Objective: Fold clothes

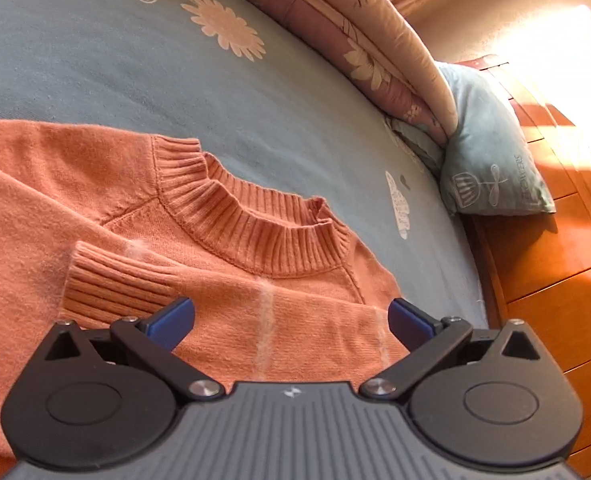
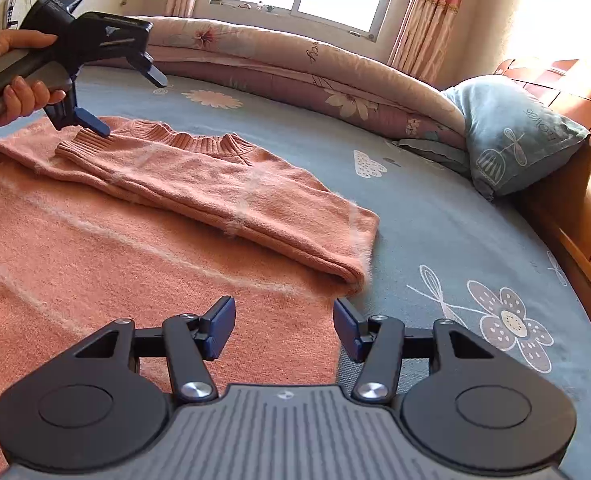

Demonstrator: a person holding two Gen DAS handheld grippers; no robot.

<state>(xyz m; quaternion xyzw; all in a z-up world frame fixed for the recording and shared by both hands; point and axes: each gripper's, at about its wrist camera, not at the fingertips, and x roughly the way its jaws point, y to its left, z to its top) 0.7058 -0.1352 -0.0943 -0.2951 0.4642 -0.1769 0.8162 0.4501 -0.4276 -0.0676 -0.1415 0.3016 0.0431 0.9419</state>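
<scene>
Orange knit sweater (image 2: 143, 216) | soft, floppy | pinch at hem edge | left gripper (image 1: 291, 320), right gripper (image 2: 283, 326) spread, empty

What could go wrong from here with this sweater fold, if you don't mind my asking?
1. The folded sleeve lies loose across the orange sweater; its ribbed cuff sits just ahead of the open left claw, so a low pass could drag it out of place.
2. The right claw hangs open over the sweater's side edge; closing there might catch the blue bedsheet too.
3. The fuzzy knit could snag on the blue pads.
</scene>
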